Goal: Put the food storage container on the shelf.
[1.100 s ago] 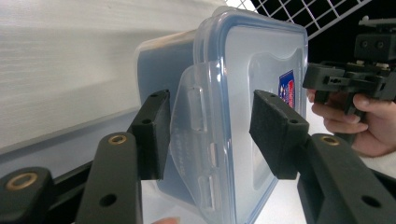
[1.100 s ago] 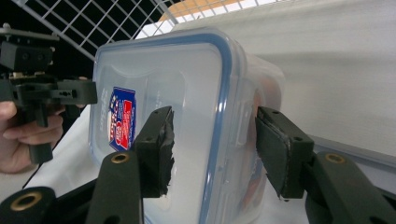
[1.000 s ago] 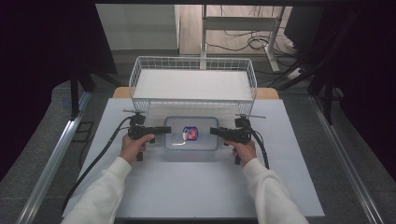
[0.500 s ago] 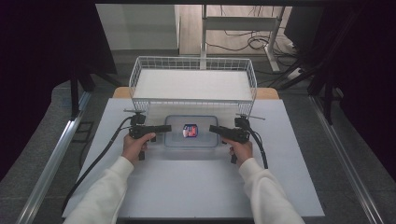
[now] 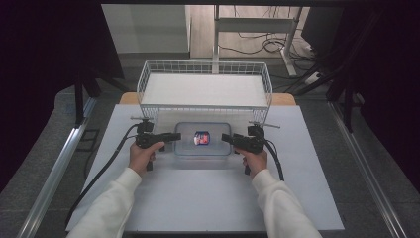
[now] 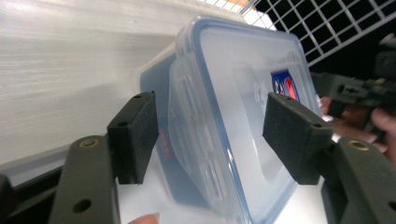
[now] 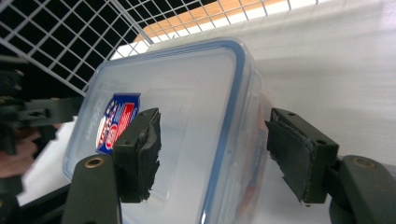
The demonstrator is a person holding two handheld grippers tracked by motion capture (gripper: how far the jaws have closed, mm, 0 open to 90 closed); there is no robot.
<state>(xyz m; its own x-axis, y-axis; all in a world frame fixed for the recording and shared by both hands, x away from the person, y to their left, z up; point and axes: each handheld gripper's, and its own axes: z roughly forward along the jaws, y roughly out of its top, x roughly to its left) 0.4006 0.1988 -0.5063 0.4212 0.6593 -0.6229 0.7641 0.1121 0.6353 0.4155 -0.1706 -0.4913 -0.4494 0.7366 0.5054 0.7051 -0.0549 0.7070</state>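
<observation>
Both tongs have drawn slightly outward from the clear lidded box on the table. It lies between left tongs and right tongs, each spread apart, seemingly not touching it.

My sleeves are white and long, reaching the wrists. Each hand grips a black handheld gripper, left gripper and right gripper, trailing a black cable. Up close, the flat black pads look worn, with brass-coloured screws in the arms.
</observation>
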